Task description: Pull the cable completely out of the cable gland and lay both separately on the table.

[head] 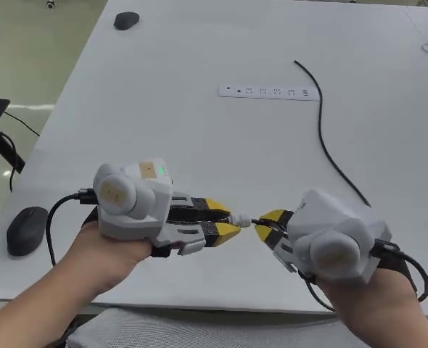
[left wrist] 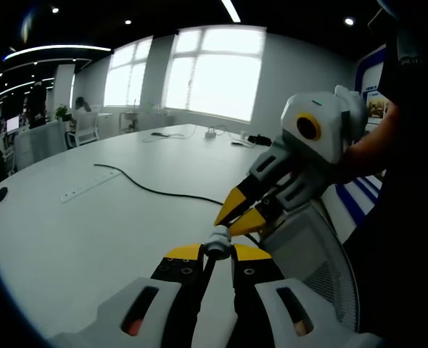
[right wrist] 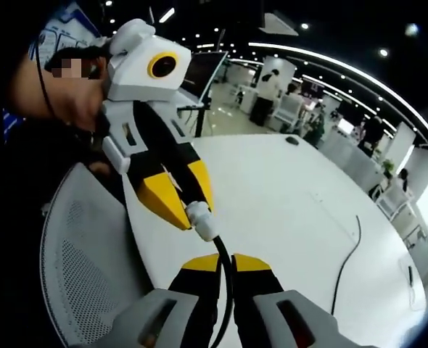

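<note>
Jaws of the left gripper (head: 232,220) are clamped on the small white plastic cable gland (head: 239,219). The right gripper (head: 266,224) has its jaws pinched on the thin black cable (head: 254,221) just beside it. The cable runs into the gland, and the grippers meet nose to nose over the near edge of the white table (head: 199,138).

Head view looks steeply down on the table (head: 199,145). Left gripper view faces the right gripper (left wrist: 227,221) up close, right gripper view the left gripper (right wrist: 196,216). All share the table.
</note>
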`<move>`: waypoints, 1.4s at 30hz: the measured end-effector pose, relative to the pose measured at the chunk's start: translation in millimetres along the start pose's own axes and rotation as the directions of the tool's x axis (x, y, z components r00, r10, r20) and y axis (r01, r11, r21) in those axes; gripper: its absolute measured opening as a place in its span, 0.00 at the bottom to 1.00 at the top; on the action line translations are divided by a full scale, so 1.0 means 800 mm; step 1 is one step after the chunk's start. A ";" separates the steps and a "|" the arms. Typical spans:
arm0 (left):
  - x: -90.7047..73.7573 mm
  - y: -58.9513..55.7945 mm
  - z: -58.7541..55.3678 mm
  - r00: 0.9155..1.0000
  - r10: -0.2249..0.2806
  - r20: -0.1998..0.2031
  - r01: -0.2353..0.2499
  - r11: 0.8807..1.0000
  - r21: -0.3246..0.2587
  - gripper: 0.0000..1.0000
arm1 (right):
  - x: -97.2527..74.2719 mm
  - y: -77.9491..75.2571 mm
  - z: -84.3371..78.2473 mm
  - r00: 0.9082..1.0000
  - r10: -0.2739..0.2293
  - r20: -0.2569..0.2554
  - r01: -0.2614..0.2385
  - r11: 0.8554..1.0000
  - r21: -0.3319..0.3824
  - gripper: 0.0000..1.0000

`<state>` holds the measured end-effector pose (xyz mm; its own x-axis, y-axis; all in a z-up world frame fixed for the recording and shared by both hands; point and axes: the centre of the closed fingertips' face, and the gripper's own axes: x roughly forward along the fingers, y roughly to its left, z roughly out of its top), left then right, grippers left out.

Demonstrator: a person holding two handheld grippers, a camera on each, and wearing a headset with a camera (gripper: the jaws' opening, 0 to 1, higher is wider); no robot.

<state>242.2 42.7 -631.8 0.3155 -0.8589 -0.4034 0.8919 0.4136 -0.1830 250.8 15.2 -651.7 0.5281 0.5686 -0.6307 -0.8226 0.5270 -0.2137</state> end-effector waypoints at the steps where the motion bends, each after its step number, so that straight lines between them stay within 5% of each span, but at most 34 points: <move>1: 0.000 0.000 0.000 1.000 0.001 -0.001 -0.001 1.000 0.000 0.15 | 0.000 -0.001 -0.002 1.000 -0.003 -0.002 0.003 1.000 0.008 0.00; 13: -0.001 0.001 0.000 1.000 0.008 0.001 -0.008 1.000 0.000 0.15 | 0.002 -0.021 -0.037 0.999 -0.028 -0.038 0.034 0.986 0.161 0.00; 19: 0.000 0.001 0.003 1.000 0.007 0.005 -0.007 1.000 -0.001 0.15 | 0.003 -0.031 -0.053 0.998 -0.048 -0.048 0.059 0.957 0.282 0.00; 31: 0.002 0.001 0.004 1.000 0.000 0.001 0.000 1.000 0.008 0.15 | 0.007 -0.046 -0.094 0.993 -0.081 -0.086 0.109 0.907 0.407 0.00; 34: 0.003 0.000 0.004 1.000 -0.002 0.002 0.002 1.000 0.010 0.15 | 0.010 -0.045 -0.102 0.993 -0.073 -0.088 0.106 0.873 0.475 0.00; 42: 0.006 0.003 0.002 1.000 -0.009 -0.009 0.009 1.000 0.010 0.15 | 0.010 -0.042 -0.101 0.994 -0.051 -0.093 0.088 0.884 0.460 0.00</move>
<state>246.3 39.3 -632.3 0.3045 -0.8598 -0.4100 0.8981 0.4026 -0.1772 265.6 -48.8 -709.6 0.5477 0.4800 -0.6853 -0.5833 0.8062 0.0985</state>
